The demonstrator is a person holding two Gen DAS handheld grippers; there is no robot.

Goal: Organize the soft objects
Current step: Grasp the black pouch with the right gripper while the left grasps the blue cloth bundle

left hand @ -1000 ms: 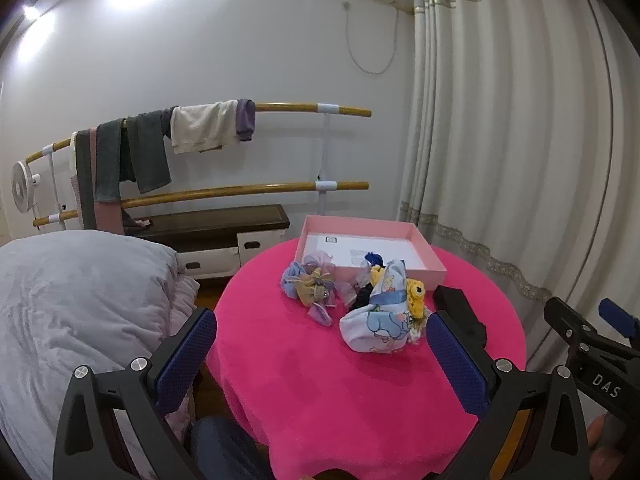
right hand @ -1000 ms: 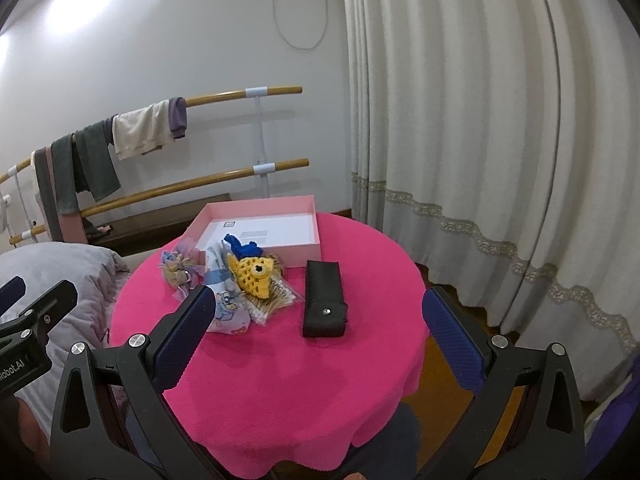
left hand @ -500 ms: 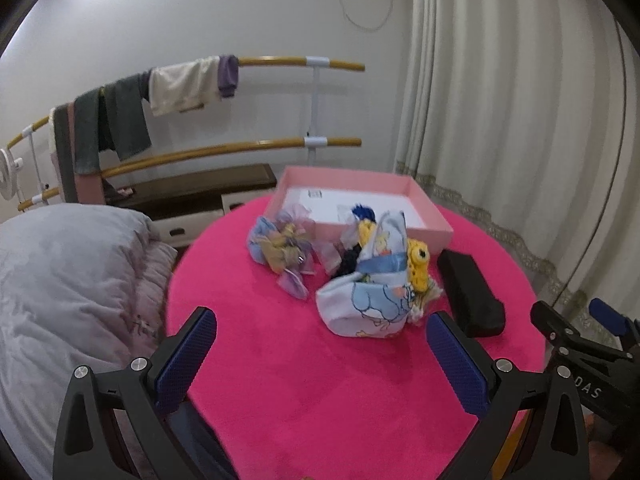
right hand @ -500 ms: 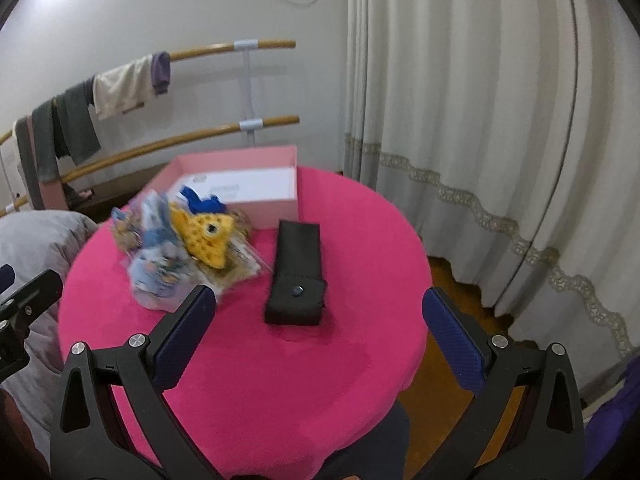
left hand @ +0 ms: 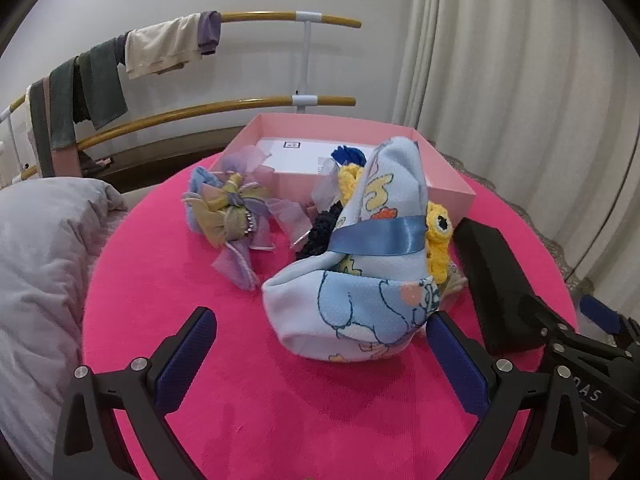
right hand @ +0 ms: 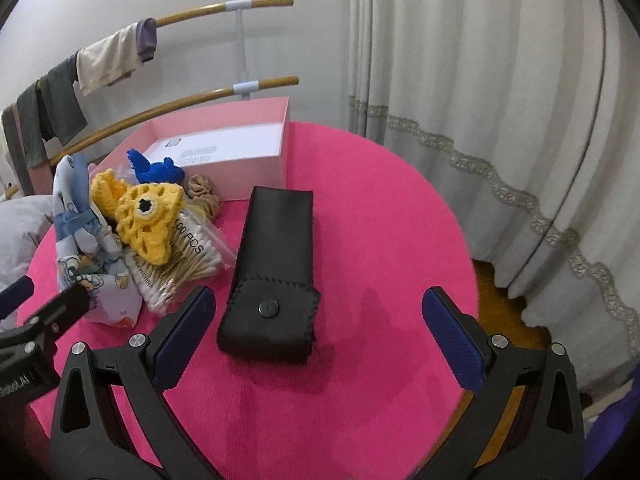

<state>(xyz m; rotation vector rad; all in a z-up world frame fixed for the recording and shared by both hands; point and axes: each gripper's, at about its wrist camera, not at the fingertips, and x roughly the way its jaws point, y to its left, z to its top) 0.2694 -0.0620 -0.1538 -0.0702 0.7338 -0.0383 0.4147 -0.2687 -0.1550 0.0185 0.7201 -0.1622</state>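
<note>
A round table with a pink cloth [left hand: 168, 292] holds a pile of soft things. A light blue cartoon-print cloth with a blue ribbon [left hand: 360, 280] sits just ahead of my open, empty left gripper [left hand: 320, 356]. Behind it lie a yellow crochet toy [right hand: 148, 220], a blue crochet piece [right hand: 154, 168] and a bundle of pastel bows [left hand: 232, 216]. A black pouch with a snap [right hand: 272, 272] lies just ahead of my open, empty right gripper [right hand: 320, 336], slightly left of its centre. An open pink box [right hand: 224, 152] stands at the back.
A bag of cotton swabs [right hand: 188, 264] lies under the yellow toy. A grey quilt [left hand: 40, 264] lies left of the table. Wooden rails with hanging clothes [left hand: 160, 48] run along the wall. Curtains [right hand: 480, 100] hang on the right, beyond the table's edge.
Both grippers have moved forward and down toward the table. The blue cloth and the black pouch now sit much closer to the fingers. Nothing on the table has moved.
</note>
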